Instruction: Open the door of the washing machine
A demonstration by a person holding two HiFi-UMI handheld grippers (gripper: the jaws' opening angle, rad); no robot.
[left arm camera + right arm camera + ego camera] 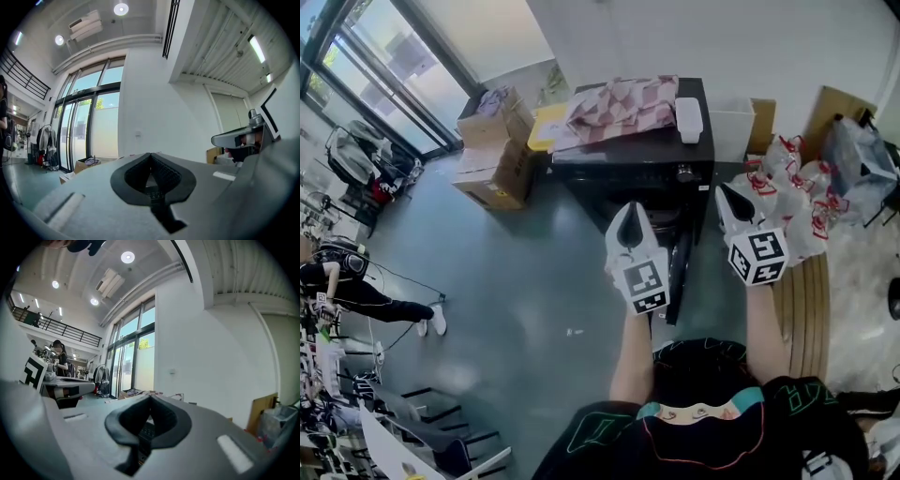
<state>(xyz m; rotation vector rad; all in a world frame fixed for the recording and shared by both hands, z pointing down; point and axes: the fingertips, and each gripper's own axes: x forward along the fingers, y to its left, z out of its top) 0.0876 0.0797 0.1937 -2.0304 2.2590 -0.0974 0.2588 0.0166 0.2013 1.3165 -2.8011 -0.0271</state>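
The black washing machine (630, 173) stands against the white wall ahead of me, with a patterned cloth (619, 105) on top. Its dark door (678, 274) sticks out toward me, swung away from the front. My left gripper (630, 211) hovers in front of the machine, shut and holding nothing. To its right my right gripper (723, 193) is also shut and empty, level with the machine's right edge. In the left gripper view the left gripper (150, 157) has its jaws together and points at the wall. In the right gripper view the right gripper (150, 399) looks the same.
Cardboard boxes (495, 159) sit left of the machine. A white bin (733, 131), tied plastic bags (789, 187) and a ribbed mat (806, 300) lie to its right. A person (356, 291) crouches at the far left near glass doors (384, 89).
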